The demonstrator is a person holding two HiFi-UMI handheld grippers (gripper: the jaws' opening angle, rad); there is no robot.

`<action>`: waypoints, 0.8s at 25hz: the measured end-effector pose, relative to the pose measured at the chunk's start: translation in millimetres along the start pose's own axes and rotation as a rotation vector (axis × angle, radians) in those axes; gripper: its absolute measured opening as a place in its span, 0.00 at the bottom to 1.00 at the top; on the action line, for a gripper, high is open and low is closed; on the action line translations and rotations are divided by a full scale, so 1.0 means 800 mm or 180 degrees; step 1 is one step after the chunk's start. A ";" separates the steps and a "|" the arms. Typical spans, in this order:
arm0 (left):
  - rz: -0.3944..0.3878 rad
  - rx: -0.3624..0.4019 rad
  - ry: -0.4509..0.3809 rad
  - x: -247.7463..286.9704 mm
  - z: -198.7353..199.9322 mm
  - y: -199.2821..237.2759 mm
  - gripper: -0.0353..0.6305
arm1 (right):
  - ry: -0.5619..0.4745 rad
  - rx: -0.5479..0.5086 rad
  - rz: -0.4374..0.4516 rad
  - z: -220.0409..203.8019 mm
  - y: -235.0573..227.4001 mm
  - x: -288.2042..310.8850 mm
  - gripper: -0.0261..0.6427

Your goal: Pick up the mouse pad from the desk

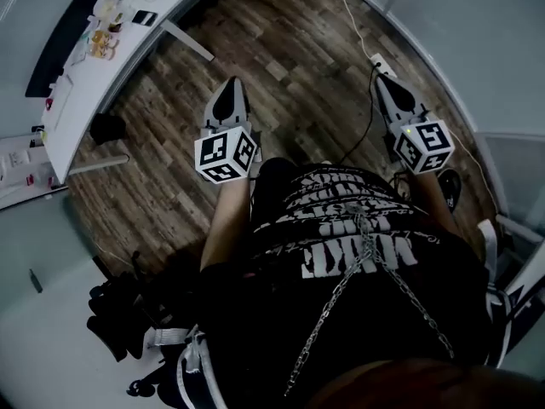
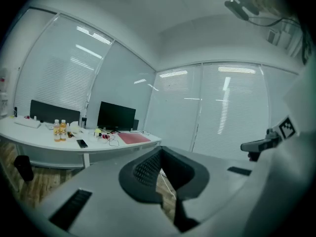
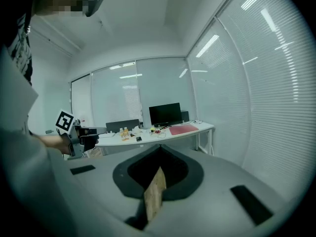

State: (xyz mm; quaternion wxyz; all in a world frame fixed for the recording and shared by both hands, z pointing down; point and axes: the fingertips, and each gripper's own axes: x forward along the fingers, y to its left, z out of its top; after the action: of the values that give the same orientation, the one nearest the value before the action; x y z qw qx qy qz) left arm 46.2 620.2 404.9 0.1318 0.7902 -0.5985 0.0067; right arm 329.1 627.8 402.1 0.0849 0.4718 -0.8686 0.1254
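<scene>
Legible text, numbers, brands: none can be read with certainty.

1. Black shirt [image 1: 281,313], chest: large white block lettering in several rows, seen upside down from the head view and partly crossed by a chain [image 1: 375,271]; the words cannot be made out.
2. Left claw [image 1: 229,85], marker cube [image 1: 226,154]: black-and-white square code patterns on its faces, no letters or digits.
3. Right claw [image 1: 380,75], marker cube [image 1: 423,146]: the same kind of pattern.
4. Two orange bottles [image 2: 59,131] on the desk [image 2: 37,138]: labels too small to read.
</scene>
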 end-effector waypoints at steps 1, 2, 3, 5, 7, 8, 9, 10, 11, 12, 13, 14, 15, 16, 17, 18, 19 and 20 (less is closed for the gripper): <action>-0.0014 -0.0003 0.0049 0.001 -0.001 -0.002 0.06 | 0.0025 0.0056 -0.0021 -0.004 -0.007 0.001 0.03; -0.0029 0.0038 0.0114 0.003 -0.003 -0.003 0.06 | 0.0049 0.0113 -0.0039 -0.008 -0.011 0.003 0.03; -0.0025 0.0108 0.0188 0.004 -0.005 -0.003 0.06 | 0.0074 0.0159 -0.0039 -0.014 -0.015 0.007 0.03; 0.0041 0.0236 0.0290 0.006 -0.011 0.004 0.06 | 0.0134 0.0218 0.0017 -0.025 -0.019 0.025 0.03; 0.0096 0.0315 0.0265 0.011 -0.013 0.016 0.06 | 0.0193 0.0262 0.0075 -0.034 -0.019 0.052 0.03; 0.0105 0.0350 0.0208 0.015 -0.011 0.023 0.06 | 0.0214 0.0274 0.0093 -0.034 -0.017 0.066 0.03; 0.0102 0.0379 0.0148 0.021 -0.008 0.031 0.06 | 0.0222 0.0266 0.0113 -0.030 -0.013 0.081 0.03; 0.0088 0.0391 0.0102 0.028 -0.005 0.040 0.06 | 0.0215 0.0229 0.0143 -0.023 -0.007 0.097 0.03; 0.0059 0.0381 0.0078 0.038 -0.003 0.049 0.06 | 0.0196 0.0167 0.0182 -0.013 -0.001 0.114 0.03; 0.0012 0.0355 0.0075 0.048 -0.002 0.058 0.06 | 0.0171 0.0097 0.0221 -0.003 0.007 0.130 0.03; -0.0056 0.0322 0.0089 0.059 -0.001 0.065 0.06 | 0.0147 0.0036 0.0252 0.006 0.015 0.145 0.03; -0.0142 0.0295 0.0108 0.071 0.001 0.071 0.06 | 0.0126 -0.0005 0.0271 0.015 0.021 0.158 0.03; -0.0234 0.0279 0.0117 0.083 0.005 0.075 0.06 | 0.0108 -0.0025 0.0275 0.022 0.025 0.170 0.03; -0.0317 0.0276 0.0107 0.096 0.012 0.079 0.06 | 0.0098 -0.0032 0.0262 0.030 0.026 0.182 0.03; -0.0373 0.0280 0.0081 0.110 0.021 0.085 0.06 | 0.0099 -0.0034 0.0237 0.038 0.026 0.195 0.03; -0.0395 0.0285 0.0057 0.125 0.032 0.095 0.06 | 0.0109 -0.0040 0.0204 0.047 0.025 0.210 0.03; -0.0382 0.0280 0.0047 0.142 0.044 0.113 0.06 | 0.0129 -0.0053 0.0169 0.058 0.027 0.231 0.03; -0.0339 0.0261 0.0060 0.162 0.057 0.139 0.06 | 0.0154 -0.0067 0.0132 0.072 0.031 0.258 0.03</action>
State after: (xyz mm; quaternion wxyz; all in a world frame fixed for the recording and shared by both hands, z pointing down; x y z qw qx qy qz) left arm -29.5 460.5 405.3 0.1051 0.8255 -0.5536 0.0315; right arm 195.2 459.0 398.2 0.1082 0.4495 -0.8772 0.1293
